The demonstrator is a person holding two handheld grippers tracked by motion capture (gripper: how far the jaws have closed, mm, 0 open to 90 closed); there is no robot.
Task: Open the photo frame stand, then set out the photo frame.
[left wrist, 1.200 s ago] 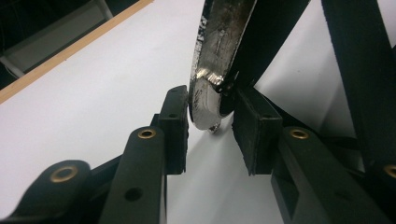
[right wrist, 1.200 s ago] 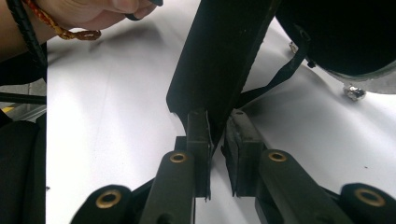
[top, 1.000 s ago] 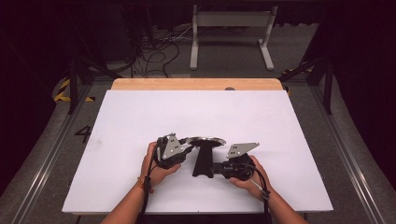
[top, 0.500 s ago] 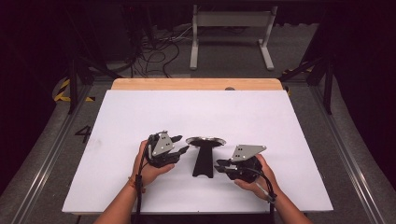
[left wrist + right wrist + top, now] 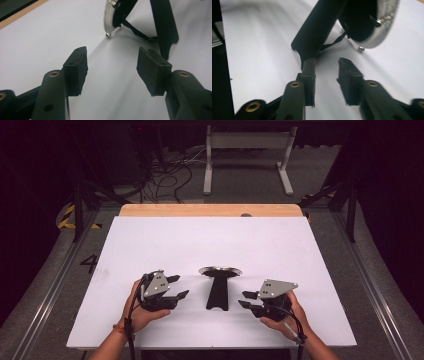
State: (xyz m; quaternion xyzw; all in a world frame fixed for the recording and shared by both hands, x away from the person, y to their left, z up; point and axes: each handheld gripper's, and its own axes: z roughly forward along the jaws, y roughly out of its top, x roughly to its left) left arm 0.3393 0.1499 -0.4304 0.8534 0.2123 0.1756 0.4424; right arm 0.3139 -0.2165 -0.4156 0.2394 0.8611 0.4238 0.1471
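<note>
Black flat stand with round metal-rimmed disc mid-bench, long axis running fore-aft, between left tongs and right tongs. Both wide open, empty, roughly equidistant.

High view overhead facing forward, gripper views low, close, all sharing the black stand

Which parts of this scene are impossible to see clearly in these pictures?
- Black stand with a round silver top: in the high view too small to tell what it is.
- Left gripper view: the silver disc and black leg are cut off by the top edge.
- Right gripper view: blurred; the disc runs off the top.
- Floor behind the table: too dark.
</note>
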